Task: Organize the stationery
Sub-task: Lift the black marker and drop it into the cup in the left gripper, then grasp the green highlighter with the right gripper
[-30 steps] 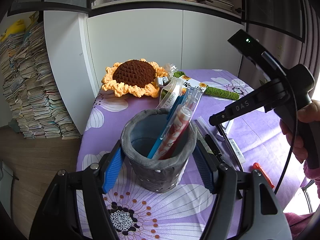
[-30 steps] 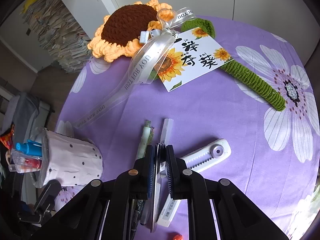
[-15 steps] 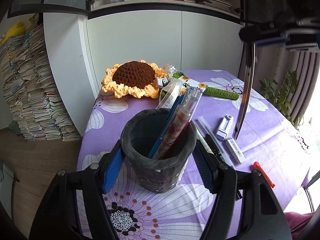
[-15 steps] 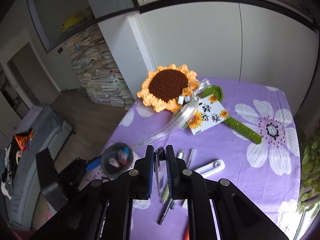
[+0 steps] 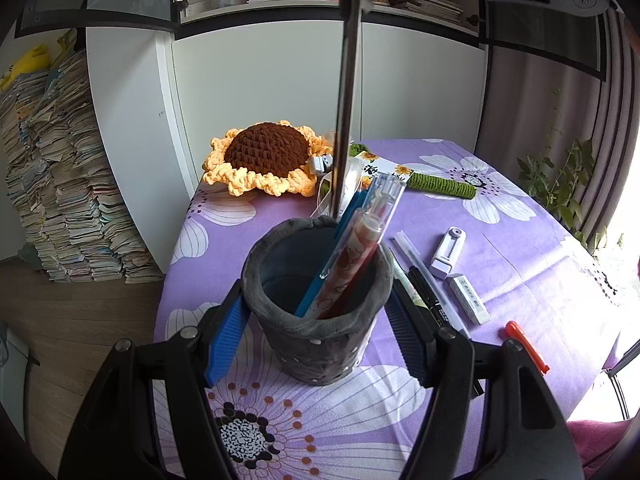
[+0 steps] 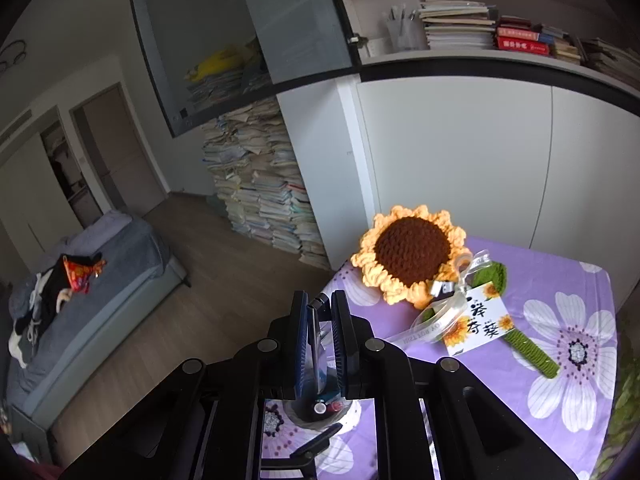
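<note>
A grey dotted pen holder stands on the purple flowered tablecloth, with a blue pen and a red-patterned pen leaning in it. My left gripper has its fingers close on both sides of the holder, gripping it. My right gripper is shut on a thin dark metal ruler. In the left wrist view the ruler hangs upright from above, its lower tip just over the holder's far rim. The holder shows below the right fingers.
Loose on the cloth right of the holder lie several pens, a white correction tape, an eraser and an orange pen. A crocheted sunflower with ribbon and card lies at the back. White cupboards stand behind.
My right gripper has lifted the ruler off the table, swung left and brought it upright above the holder. The left gripper and holder have not moved.
</note>
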A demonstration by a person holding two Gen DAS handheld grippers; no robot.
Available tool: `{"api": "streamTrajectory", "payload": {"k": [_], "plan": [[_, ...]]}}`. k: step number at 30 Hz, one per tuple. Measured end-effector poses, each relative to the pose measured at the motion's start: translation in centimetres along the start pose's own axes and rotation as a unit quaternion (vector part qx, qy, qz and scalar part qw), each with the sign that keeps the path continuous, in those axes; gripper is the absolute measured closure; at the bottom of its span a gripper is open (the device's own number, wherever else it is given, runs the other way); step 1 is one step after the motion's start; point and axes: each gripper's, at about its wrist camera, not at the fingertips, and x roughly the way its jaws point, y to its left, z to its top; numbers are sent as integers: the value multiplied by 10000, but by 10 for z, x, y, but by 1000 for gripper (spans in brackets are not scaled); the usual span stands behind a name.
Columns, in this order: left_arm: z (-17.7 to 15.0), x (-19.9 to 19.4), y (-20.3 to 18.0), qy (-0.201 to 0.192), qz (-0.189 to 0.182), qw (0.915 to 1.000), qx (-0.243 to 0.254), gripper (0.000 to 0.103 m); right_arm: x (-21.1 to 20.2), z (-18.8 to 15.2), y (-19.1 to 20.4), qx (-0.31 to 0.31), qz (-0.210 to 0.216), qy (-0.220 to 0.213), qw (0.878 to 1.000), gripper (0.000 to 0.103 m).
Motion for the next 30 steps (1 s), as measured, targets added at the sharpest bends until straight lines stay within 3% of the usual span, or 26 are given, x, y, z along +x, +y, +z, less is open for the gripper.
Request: {"api": "streamTrajectory", "payload": {"k": [10, 18, 25, 27, 30], "plan": [[0, 0, 0, -1, -13, 10000, 3, 36, 60, -38, -8, -173, -279, 757, 9966, 90], [0, 0, -1, 9, -1, 10000, 22, 36, 75, -52, -20, 132, -67, 1258, 9919, 90], [0, 1, 0, 14, -6, 10000, -2, 36, 46, -45, -50, 614, -94, 974, 9933, 89], [0, 1, 0, 13, -3, 10000, 2, 36, 43, -45, -67, 877, -179, 945, 9915, 86], [0, 0, 0, 19, 3, 10000, 7, 36, 57, -55, -92, 1221, -419, 1258, 9836, 66]]}}
